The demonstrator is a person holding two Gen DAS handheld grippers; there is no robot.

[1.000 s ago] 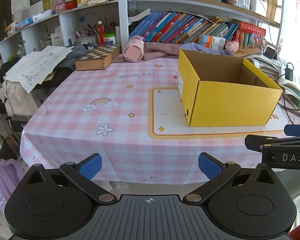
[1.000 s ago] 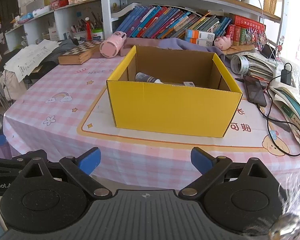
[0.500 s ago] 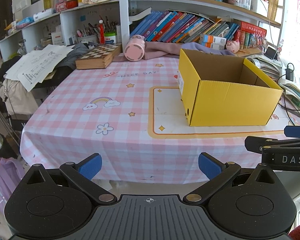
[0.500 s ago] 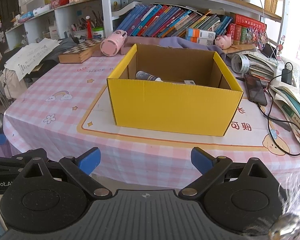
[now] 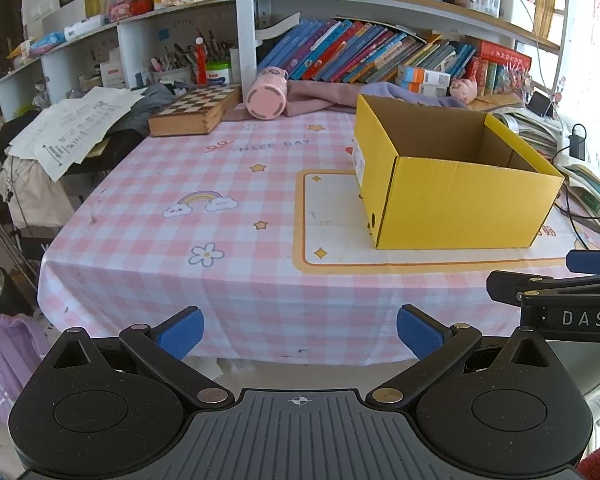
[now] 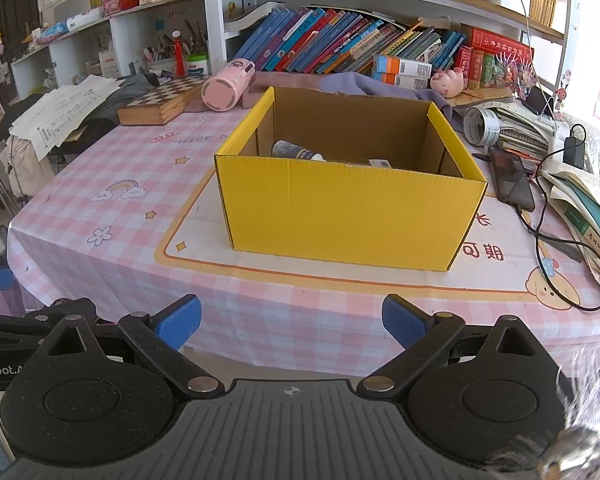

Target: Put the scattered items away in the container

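Crowded around the table edges: wooden chessboard box (image 6: 162,100) and pink cylindrical tumbler (image 6: 228,85) lying on its side at the far edge, black smartphone (image 6: 512,178) with a black charging cable (image 6: 556,240) just right of the box, stacked papers beyond. Nothing between either gripper and the box.

Printed on the pink checked tablecloth (image 5: 172,248): "NICE DAY". On the right tool's side: "DAS".

Open yellow corrugated cardboard box (image 6: 348,204) upright on a white orange-bordered mat (image 5: 332,220), holding a small tube-like item (image 6: 296,151) and other bits too hidden to identify.

Left gripper (image 5: 300,332) and right gripper (image 6: 291,322) both spread wide, blue pads bare, gripping nothing, near the table's front edge.
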